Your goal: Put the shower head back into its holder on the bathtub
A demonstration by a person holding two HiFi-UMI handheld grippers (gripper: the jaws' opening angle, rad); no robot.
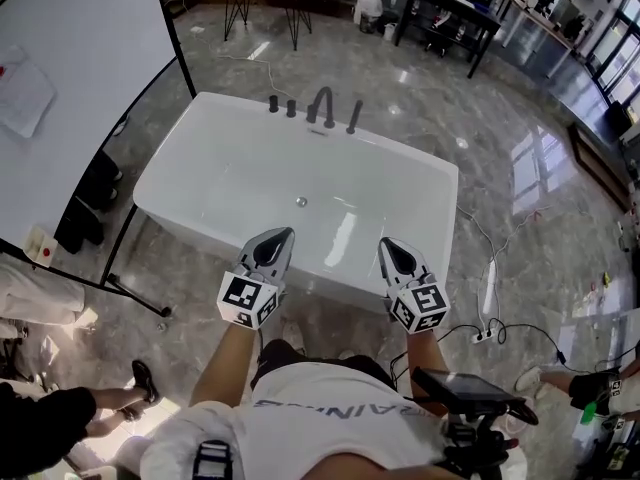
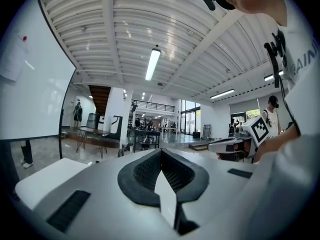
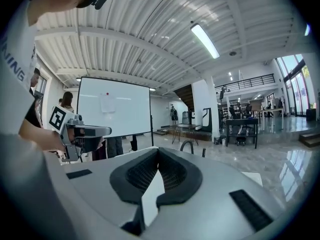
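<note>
**Object.** The shower head [image 1: 354,117] reads as a slim dark wand. It stands upright on the far rim of the bathtub [image 1: 190,158], just beside the spout [image 1: 322,106], with two knobs [image 1: 282,105] on the spout's other side. From where we stand it looks seated already. We cannot make out the holder itself, and no hose is visible.

**Handling, our judgement.** We expect a rigid piece with a metal-like finish, moderately light, smooth and therefore liable to slip between hard pads. A hose, if one is fitted, would drag on it and twist it. The best hold is across the middle of the shaft, with the pads square to its narrow width and clear of the base, so the lower end stays free to enter the socket.

**Grippers.**
- Both hover at the near rim of the bathtub, well apart from the wand.
- The left gripper [image 1: 283,234] has its jaws fully together, pads meeting at the tips, with nothing between them.
- The right gripper [image 1: 388,244] is the same: jaws closed, empty, touching nothing.
</note>
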